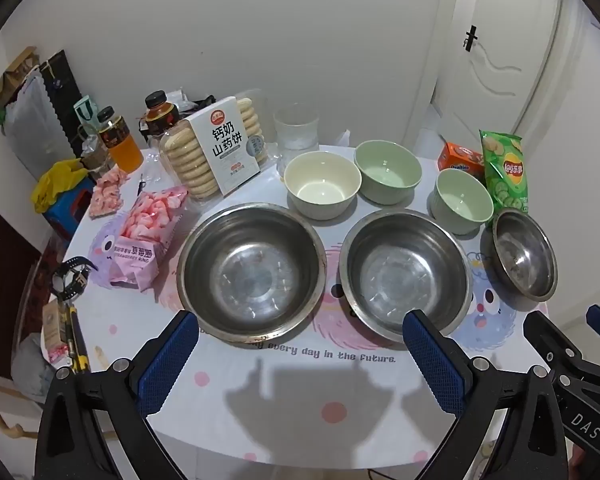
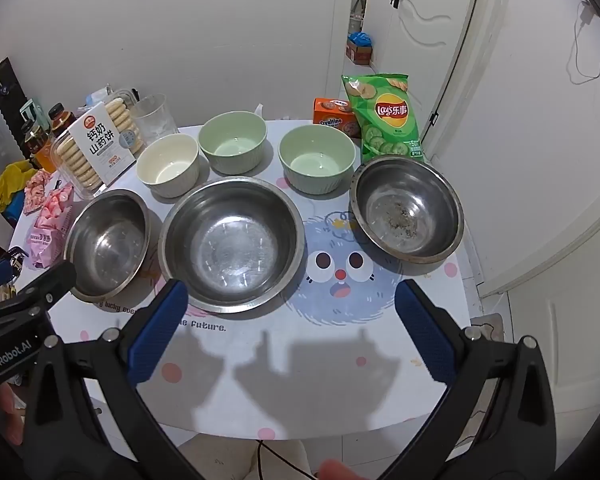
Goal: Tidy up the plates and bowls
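Both grippers hover over the near edge of the tabletop (image 2: 440,292), jaws spread wide, nothing between them. Left gripper (image 1: 300,354), right gripper (image 2: 292,326).

Layout: three steel bowls in the front row, three ceramic bowls behind. No plates visible.
- Left steel bowl (image 1: 251,272) sits straight ahead of the left gripper, just beyond its fingertips.
- Middle steel bowl (image 2: 231,244) is ahead and slightly left of the right gripper, near its left finger.
- Smaller steel bowl (image 2: 408,209) is ahead-right, closest to the right gripper.
- Back row: cream bowl (image 2: 168,165), green bowl (image 2: 233,142), second green bowl (image 2: 317,159).

Bowls are round, so no axis to align; a rim pinch is my guess. Likely nesting: the right hand takes the smaller steel bowl, which lies well apart from the left.
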{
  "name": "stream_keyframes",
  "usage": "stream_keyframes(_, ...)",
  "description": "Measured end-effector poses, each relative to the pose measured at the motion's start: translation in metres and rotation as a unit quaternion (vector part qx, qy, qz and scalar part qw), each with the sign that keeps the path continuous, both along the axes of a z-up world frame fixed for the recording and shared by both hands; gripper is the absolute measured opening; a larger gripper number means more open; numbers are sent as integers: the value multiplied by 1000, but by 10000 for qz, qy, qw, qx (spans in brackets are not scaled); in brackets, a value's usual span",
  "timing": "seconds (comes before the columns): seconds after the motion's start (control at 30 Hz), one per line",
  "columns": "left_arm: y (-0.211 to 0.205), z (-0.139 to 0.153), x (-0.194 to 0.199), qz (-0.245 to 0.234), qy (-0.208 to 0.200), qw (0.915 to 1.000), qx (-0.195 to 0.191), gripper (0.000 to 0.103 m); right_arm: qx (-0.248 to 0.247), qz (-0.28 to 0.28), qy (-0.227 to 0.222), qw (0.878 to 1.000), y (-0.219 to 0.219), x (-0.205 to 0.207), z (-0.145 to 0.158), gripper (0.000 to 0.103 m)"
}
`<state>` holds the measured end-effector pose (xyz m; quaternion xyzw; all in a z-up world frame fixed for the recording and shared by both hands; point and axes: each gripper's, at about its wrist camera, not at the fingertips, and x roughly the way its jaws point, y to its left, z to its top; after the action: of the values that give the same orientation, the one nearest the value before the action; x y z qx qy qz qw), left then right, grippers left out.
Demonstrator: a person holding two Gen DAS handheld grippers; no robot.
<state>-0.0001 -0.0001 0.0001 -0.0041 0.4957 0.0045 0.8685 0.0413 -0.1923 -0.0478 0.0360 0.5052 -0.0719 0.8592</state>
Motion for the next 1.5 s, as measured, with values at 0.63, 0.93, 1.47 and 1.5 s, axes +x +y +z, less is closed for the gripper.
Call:
stream_keyframes(0.63, 0, 0, 0, -2, 17, 10000, -12, 103, -2, -9, 0, 10000, -1, 0, -1, 103)
stream_keyframes(0.93, 6, -1, 0, 17, 28, 10000, -20, 103, -4, -2, 0, 10000, -2, -1, -1, 103)
stream_keyframes(1.47, 6, -1, -1, 15, 19, 10000, -5, 103, -11, 9, -1, 10000, 1, -1, -1, 103)
stream_keyframes(1.5, 6, -1, -2, 16, 17, 10000, -6, 103, -12, 12, 0, 10000, 1, -1, -1, 103)
